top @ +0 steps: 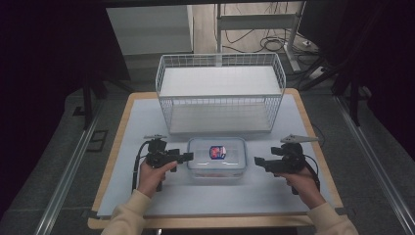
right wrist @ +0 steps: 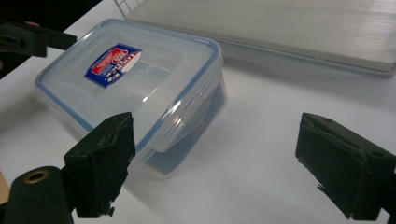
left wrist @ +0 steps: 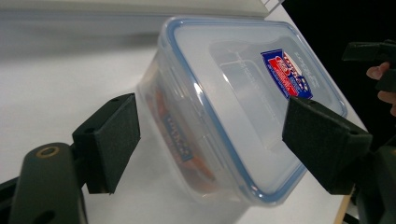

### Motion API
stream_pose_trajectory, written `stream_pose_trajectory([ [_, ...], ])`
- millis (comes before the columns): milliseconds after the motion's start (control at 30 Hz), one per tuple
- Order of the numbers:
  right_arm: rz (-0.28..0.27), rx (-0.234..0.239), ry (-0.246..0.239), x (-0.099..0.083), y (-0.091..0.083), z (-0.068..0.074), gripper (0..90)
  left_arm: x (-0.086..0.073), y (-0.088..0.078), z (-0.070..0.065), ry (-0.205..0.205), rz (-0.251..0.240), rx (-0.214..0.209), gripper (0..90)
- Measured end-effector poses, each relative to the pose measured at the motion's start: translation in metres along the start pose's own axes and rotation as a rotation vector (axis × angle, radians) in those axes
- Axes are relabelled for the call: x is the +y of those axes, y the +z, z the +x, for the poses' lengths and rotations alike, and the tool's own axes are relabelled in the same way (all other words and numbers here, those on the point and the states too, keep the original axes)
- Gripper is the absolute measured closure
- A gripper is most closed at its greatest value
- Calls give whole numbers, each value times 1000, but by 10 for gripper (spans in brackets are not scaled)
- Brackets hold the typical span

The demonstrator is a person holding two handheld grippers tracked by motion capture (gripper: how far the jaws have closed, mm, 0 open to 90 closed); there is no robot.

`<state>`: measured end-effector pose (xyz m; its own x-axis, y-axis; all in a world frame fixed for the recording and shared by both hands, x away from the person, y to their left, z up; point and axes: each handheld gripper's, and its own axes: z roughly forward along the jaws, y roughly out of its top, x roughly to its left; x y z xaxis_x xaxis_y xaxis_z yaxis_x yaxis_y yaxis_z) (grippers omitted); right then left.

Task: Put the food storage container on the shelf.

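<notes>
dim room, cables on the floor beyond, and a pale surface (top: 147,122) with a wooden edge carrying a white wire basket (top: 220,93) at the far side. nearer the person sits a clear plastic container (top: 217,156) with a blue-rimmed lid, directly between the two tools and ahead of each one's jaws.

the left tool (top: 183,156) has its jaws spread wide, and in the left gripper view they straddle the near end of the container without touching it. the right tool (top: 259,162) is also spread, empty, just beside the container's other end.

likely trouble from here: the lid and walls look slick, so a pinch on a rounded corner could slide off; squeezing from one side alone might push the box across the surface instead of gripping it. if the side latches are not locked, lifting by the lid could pop it loose and spill whatever orange-red thing lies inside.

the lid carries a red, white and blue label (right wrist: 112,65); its writing is too small to read. a second sticker shows on the side wall, equally illegible.
</notes>
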<state>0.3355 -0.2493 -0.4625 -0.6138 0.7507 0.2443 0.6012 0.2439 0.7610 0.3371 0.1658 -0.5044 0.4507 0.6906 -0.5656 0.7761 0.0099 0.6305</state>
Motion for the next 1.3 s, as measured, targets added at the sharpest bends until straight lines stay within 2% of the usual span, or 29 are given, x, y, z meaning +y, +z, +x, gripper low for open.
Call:
stream_pose_trajectory([
  [167, -9, 5, -1, 4, -1, 1, 125, 1, 12, 4, -37, 28, -41, 186],
  [300, -5, 8, 5, 5, 2, 1, 126, 0, 17, 6, -44, 61, -58, 186],
  [333, 4, 13, 0, 5, 6, 2, 126, -2, 19, 8, -61, 67, -71, 187],
  [467, 11, 36, 4, 7, 13, 3, 126, -2, 21, 8, -70, 74, -97, 208],
  [567, 23, 54, 14, 9, 19, 4, 125, -2, 22, 6, -73, 79, -113, 260],
  [767, 49, 76, 23, 12, 33, 6, 126, -3, 21, 8, -91, 70, -120, 280],
  [900, 78, 98, 58, 15, 46, 4, 137, -3, 21, 9, -98, 64, -125, 289],
  [933, 93, 122, 101, 17, 53, 0, 149, -4, 21, 9, -98, 63, -124, 289],
  [967, 93, 122, 101, 17, 53, 0, 149, -4, 21, 9, -98, 63, -124, 289],
  [1000, 99, 141, 130, 18, 57, -2, 162, -4, 21, 9, -97, 63, -125, 288],
  [1100, 117, 151, 142, 17, 61, -3, 166, -4, 21, 9, -96, 62, -126, 288],
  [1133, 133, 169, 163, 16, 65, -4, 178, -4, 21, 9, -96, 61, -126, 289],
  [1300, 156, 208, 193, 14, 71, -5, 189, -4, 22, 9, -93, 57, -126, 288],
])
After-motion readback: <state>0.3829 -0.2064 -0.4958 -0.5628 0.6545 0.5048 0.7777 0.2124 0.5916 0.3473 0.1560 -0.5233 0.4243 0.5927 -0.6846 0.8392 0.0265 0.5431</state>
